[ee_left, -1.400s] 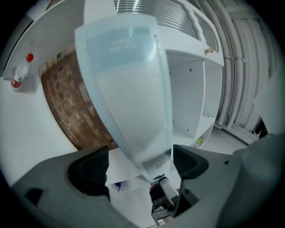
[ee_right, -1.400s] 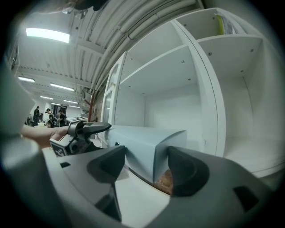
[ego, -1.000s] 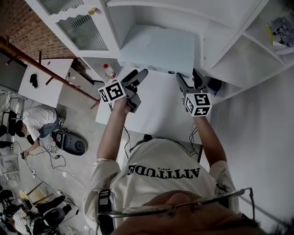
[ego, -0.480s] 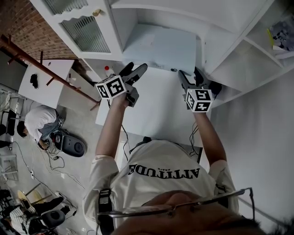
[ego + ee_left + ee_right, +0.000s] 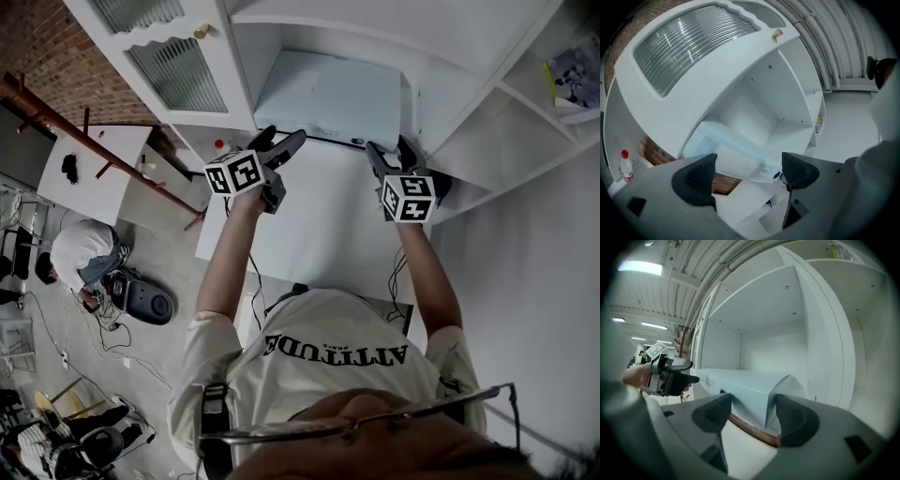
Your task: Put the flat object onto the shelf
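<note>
The flat object [image 5: 328, 94] is a pale blue slab lying level in a white shelf compartment [image 5: 412, 47]. My left gripper [image 5: 281, 141] is at its near left edge, jaws open, and in the left gripper view [image 5: 749, 171] the flat object [image 5: 726, 145] lies beyond the gap, apart from the pads. My right gripper [image 5: 388, 150] is at the near right corner. In the right gripper view [image 5: 753, 411] its jaws stand open, with the flat object's [image 5: 740, 385] corner between them. The left gripper [image 5: 670, 373] shows at that view's left.
A cabinet door [image 5: 173, 56] with ribbed glass stands open at the left. A red-capped bottle [image 5: 218, 145] stands by the white table [image 5: 309, 234]. Side shelves [image 5: 525, 122] at the right hold printed items [image 5: 574, 61]. A person [image 5: 80, 253] crouches on the floor far left.
The flat object has slid deeper into the shelf compartment. Both grippers have moved forward with it, staying at its near edge.
</note>
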